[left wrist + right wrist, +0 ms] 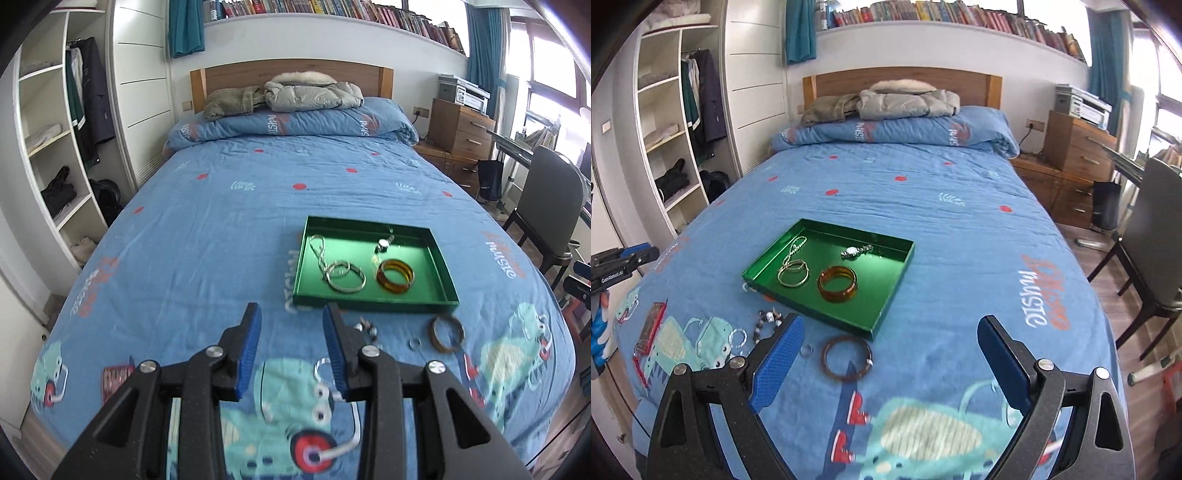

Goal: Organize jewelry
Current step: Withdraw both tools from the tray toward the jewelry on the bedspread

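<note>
A green tray (pixel 375 299) (pixel 886 310) lies on the blue bed. It holds an amber bangle (pixel 395 276) (pixel 837 283), silver bangles with a chain (pixel 345 277) (pixel 793 273) and a watch (pixel 384 244) (pixel 854 252). In front of the tray on the quilt lie a brown bangle (pixel 447 333) (pixel 847 357), a small ring (pixel 415 344) (pixel 806 350), a bead bracelet (pixel 367 328) (pixel 767 321) and a clear ring (pixel 322 369) (pixel 738 338). My left gripper (pixel 291 325) is open and empty, just left of the loose pieces. My right gripper (pixel 890 334) is wide open, empty, above the brown bangle.
The bed (pixel 221 221) has a folded duvet and coats (pixel 310 94) at the head. A wardrobe (pixel 55 147) stands left. A drawer unit (pixel 461 129) and a chair (pixel 550 210) stand right. My left gripper also shows at the left edge of the right wrist view (pixel 617 264).
</note>
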`<state>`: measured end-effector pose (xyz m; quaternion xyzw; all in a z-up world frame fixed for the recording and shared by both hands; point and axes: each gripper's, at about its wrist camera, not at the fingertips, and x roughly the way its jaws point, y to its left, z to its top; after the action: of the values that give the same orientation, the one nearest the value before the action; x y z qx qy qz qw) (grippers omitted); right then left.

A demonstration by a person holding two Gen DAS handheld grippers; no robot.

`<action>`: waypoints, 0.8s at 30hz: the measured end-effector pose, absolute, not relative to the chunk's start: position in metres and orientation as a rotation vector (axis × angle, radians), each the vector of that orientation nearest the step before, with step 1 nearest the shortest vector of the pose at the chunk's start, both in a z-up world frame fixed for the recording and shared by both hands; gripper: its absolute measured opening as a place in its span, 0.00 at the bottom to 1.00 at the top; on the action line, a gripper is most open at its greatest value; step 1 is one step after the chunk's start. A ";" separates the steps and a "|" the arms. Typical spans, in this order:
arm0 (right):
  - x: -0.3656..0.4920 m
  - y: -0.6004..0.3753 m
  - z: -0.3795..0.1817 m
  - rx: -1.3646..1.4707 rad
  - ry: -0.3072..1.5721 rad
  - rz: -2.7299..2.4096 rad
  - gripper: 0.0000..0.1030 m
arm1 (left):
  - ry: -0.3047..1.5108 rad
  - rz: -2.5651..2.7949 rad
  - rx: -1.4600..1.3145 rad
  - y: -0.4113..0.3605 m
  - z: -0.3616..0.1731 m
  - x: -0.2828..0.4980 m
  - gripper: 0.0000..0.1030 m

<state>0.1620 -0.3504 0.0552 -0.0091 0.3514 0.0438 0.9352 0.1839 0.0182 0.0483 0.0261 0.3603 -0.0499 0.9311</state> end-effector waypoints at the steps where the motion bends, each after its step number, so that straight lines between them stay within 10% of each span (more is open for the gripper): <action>1: 0.151 -0.351 0.054 -0.020 0.712 0.083 0.89 | 0.734 -0.098 0.054 0.020 0.046 0.172 0.32; 24: 0.029 -0.342 0.044 0.036 0.589 0.061 0.63 | 0.699 -0.250 0.045 0.003 0.001 0.052 0.32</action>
<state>0.0289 -0.3416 0.0442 0.0177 0.2901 0.0302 0.9564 0.0518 0.0033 0.0010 0.0219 0.3417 -0.1220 0.9316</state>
